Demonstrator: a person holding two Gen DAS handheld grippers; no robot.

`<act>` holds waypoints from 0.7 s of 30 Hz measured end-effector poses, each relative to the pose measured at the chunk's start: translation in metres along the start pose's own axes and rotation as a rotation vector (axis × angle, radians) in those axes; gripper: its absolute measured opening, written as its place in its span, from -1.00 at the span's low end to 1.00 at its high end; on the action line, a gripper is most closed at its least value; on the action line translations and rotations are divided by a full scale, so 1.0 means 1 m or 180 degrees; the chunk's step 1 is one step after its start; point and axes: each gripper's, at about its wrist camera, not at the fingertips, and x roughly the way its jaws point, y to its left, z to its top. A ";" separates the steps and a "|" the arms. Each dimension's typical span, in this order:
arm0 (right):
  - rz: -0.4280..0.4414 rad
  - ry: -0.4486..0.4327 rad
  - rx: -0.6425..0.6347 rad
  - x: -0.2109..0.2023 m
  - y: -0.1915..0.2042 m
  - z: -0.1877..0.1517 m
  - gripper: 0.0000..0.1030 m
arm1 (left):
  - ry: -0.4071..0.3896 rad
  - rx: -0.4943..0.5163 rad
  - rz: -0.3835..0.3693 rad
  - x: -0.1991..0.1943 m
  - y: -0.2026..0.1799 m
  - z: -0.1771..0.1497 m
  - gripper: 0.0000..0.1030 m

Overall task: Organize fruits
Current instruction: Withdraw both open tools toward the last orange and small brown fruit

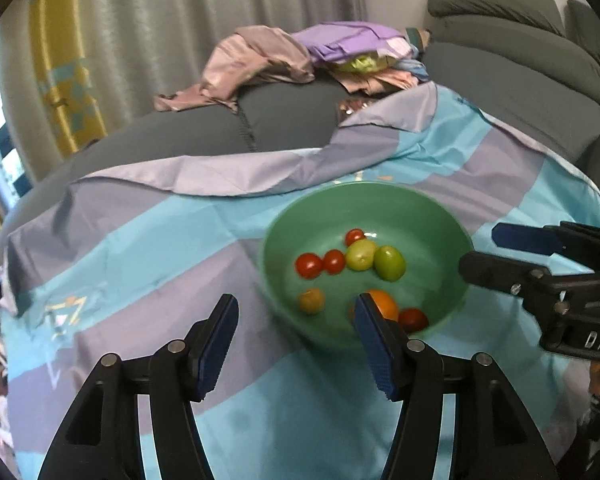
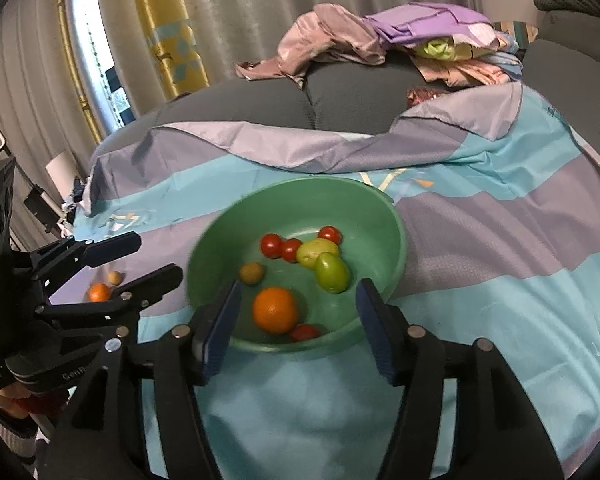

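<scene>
A green bowl [image 1: 452, 240] [image 2: 380, 216] sits on a blue and purple cloth. In it lie an orange [image 2: 275, 309] [image 1: 384, 304], two green fruits [image 2: 331, 272] [image 1: 389, 263], several red tomatoes [image 2: 271, 245] [image 1: 309, 265] and a small brown fruit [image 2: 252, 272] [image 1: 311, 300]. A second orange [image 2: 99, 292] and a small brown fruit [image 2: 114, 277] lie on the cloth left of the bowl. My left gripper [image 1: 296, 344] [image 2: 152, 260] is open and empty at the bowl's left. My right gripper [image 2: 296, 320] [image 1: 480, 252] is open and empty over the bowl's near rim.
The cloth [image 1: 140, 232] [image 2: 500, 240] covers a grey sofa seat [image 1: 220, 128]. A heap of clothes [image 1: 300, 56] [image 2: 380, 36] lies behind. Sofa backrests [image 1: 520, 40] rise at the right. Curtains [image 2: 260, 8] hang at the back.
</scene>
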 end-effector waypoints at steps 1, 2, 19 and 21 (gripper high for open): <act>0.0008 -0.0007 -0.0018 -0.004 0.003 -0.001 0.21 | 0.0002 -0.0032 0.0008 -0.006 0.004 -0.005 0.17; 0.0010 -0.0009 -0.0039 -0.008 0.008 -0.003 0.24 | 0.0017 -0.0060 0.0024 -0.011 0.008 -0.009 0.17; -0.0047 -0.0068 -0.0538 -0.053 0.080 -0.028 0.50 | 0.0308 -0.0795 0.0383 -0.081 0.083 -0.099 0.18; -0.0031 -0.0081 -0.0574 -0.055 0.086 -0.029 0.50 | 0.0327 -0.0850 0.0416 -0.085 0.087 -0.106 0.18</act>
